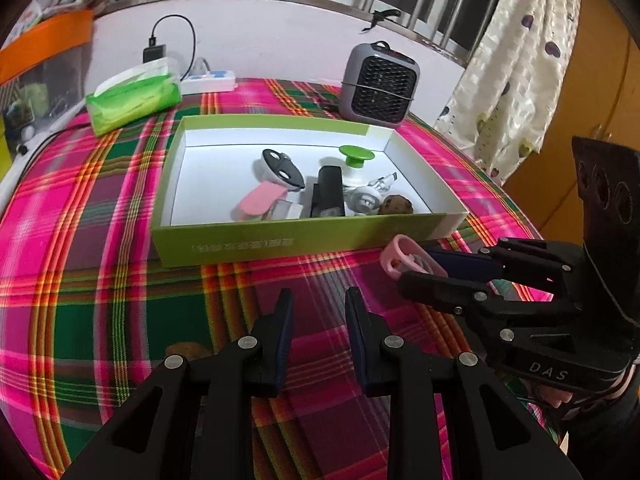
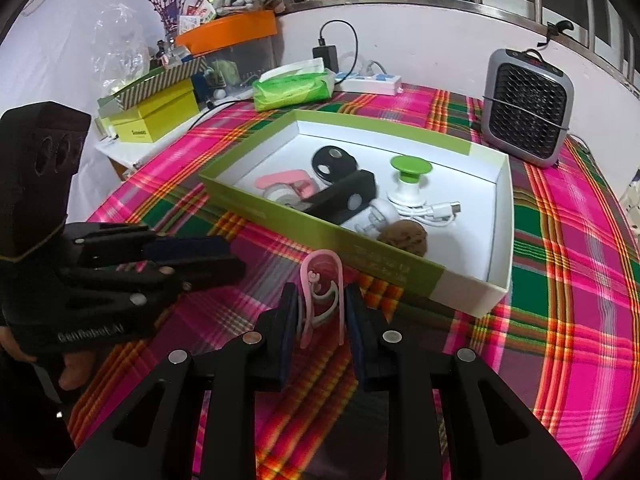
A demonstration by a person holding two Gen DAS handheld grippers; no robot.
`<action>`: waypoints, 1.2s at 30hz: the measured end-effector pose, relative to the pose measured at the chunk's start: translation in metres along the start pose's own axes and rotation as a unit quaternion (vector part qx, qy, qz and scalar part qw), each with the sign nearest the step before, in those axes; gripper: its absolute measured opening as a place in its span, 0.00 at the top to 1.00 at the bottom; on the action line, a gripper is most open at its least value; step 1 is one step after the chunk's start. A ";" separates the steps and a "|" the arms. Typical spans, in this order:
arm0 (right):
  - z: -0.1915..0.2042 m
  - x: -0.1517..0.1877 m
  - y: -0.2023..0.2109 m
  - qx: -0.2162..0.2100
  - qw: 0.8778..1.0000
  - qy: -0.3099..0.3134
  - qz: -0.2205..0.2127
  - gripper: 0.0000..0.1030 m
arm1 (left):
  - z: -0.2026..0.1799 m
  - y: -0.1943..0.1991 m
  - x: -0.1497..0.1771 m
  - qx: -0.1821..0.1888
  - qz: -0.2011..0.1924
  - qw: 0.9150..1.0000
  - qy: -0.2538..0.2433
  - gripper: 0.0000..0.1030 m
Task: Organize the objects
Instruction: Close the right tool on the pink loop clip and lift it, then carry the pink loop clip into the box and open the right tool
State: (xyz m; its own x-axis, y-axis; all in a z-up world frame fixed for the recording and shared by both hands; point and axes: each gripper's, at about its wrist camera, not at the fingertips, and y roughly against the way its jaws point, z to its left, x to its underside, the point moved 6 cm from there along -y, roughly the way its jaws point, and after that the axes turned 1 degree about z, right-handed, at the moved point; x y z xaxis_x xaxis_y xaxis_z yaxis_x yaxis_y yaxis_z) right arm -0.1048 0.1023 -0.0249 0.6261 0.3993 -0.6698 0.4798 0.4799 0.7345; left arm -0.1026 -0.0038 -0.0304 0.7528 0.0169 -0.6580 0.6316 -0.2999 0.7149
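Right gripper (image 2: 320, 312) fingers clamped on pink clip (image 2: 322, 296), held above plaid tablecloth (image 2: 560, 280), just before green box (image 2: 320, 236). Left gripper (image 1: 319, 320) fingers apart, holding nothing.

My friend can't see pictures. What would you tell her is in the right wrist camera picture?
The right gripper pinches a pink clip just above a bright plaid tablecloth, near a green box holding a walnut, a white cable and other small things. The left gripper hovers empty at the left, and a grey fan heater stands behind the box.
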 end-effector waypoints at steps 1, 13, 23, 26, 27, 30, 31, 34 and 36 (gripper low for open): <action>0.002 -0.001 0.000 -0.001 1.000 0.001 -0.001 0.76 | 0.000 0.000 0.000 0.000 0.000 1.000 0.000 0.78; 0.008 -0.013 0.012 -0.003 1.000 0.001 -0.023 0.76 | -0.016 0.011 -0.018 -0.006 -0.017 1.000 -0.023 0.78; -0.009 -0.037 0.017 0.004 0.999 -0.015 -0.039 0.76 | -0.016 0.017 -0.056 -0.032 -0.040 0.998 -0.043 0.77; -0.014 -0.045 0.017 0.004 0.999 -0.021 -0.041 0.76 | -0.015 0.016 -0.066 -0.033 -0.042 0.998 -0.044 0.77; -0.014 -0.047 0.016 0.004 0.999 -0.020 -0.042 0.76 | -0.014 0.015 -0.069 -0.032 -0.042 0.998 -0.045 0.78; -0.016 -0.051 0.014 0.006 0.999 -0.017 -0.041 0.76 | -0.011 0.012 -0.073 -0.035 -0.041 0.997 -0.048 0.78; -0.016 -0.052 0.013 0.006 0.999 -0.016 -0.041 0.76 | -0.011 0.012 -0.074 -0.036 -0.040 0.997 -0.048 0.78; -0.018 -0.055 0.011 0.007 0.999 -0.014 -0.040 0.76 | -0.006 0.009 -0.078 -0.042 -0.040 0.997 -0.046 0.78; -0.021 -0.057 0.009 0.009 0.999 -0.014 -0.039 0.76 | -0.003 0.007 -0.079 -0.044 -0.040 0.997 -0.044 0.77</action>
State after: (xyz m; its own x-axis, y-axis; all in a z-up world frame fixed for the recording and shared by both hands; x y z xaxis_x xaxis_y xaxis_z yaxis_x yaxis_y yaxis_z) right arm -0.1487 0.1004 0.0178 0.6038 0.3387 -0.7216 0.5378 0.4951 0.6824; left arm -0.1574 -0.0048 0.0276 0.6822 -0.0477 -0.7296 0.7063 -0.2153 0.6744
